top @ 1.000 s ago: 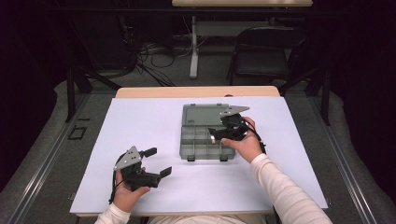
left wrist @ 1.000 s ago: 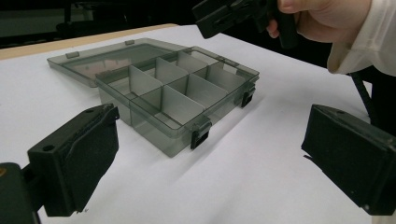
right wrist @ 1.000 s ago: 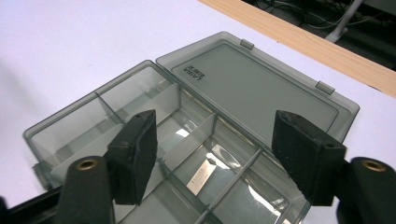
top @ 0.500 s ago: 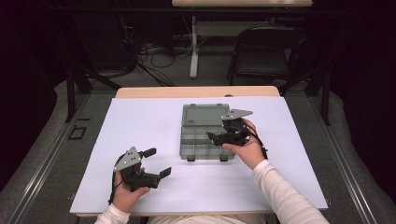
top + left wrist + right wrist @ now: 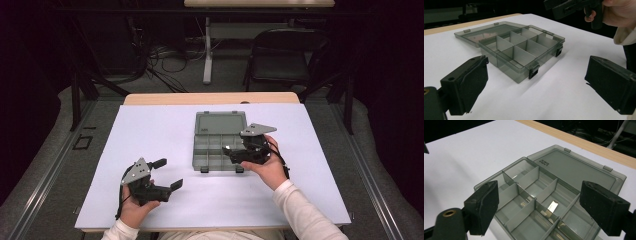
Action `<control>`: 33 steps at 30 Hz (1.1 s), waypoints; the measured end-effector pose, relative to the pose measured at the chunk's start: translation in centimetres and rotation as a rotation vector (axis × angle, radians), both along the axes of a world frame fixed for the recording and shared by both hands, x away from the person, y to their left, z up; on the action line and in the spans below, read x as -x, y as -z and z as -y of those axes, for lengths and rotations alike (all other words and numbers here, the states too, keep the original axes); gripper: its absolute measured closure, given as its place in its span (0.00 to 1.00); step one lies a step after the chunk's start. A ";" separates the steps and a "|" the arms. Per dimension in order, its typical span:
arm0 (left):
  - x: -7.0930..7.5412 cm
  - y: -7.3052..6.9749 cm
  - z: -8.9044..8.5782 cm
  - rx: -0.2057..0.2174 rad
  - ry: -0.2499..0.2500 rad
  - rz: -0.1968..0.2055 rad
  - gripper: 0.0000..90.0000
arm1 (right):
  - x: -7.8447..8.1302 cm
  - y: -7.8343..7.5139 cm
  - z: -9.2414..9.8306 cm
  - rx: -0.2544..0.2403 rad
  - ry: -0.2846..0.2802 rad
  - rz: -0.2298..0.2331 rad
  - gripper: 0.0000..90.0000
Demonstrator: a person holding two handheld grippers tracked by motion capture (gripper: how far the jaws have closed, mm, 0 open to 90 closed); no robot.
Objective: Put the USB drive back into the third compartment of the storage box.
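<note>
From above, a smoky grey translucent plastic compartment box lies open mid-bench, lid flat behind it; the right gripper, jaws spread and just been opening with nothing between them, hovers over its front right corner. The left gripper (spread too) sits near the front edge. The left gripper view shows black latches; the right gripper view shows bare dividers.
</note>
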State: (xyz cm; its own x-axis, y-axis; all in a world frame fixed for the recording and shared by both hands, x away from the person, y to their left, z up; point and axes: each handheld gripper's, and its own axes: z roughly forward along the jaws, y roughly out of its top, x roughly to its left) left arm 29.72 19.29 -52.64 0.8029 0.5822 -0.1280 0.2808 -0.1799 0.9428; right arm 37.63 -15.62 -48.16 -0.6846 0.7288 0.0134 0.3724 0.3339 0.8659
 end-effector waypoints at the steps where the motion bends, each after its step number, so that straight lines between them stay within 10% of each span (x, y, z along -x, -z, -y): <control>1: 0.0 0.0 0.0 0.000 -0.009 0.003 0.05 | 0.3 -0.1 0.1 0.000 -0.003 0.005 0.17; 33: 0.3 -0.2 -0.1 -0.004 -0.034 0.023 0.05 | 9.0 0.7 6.1 -0.104 0.081 0.083 0.17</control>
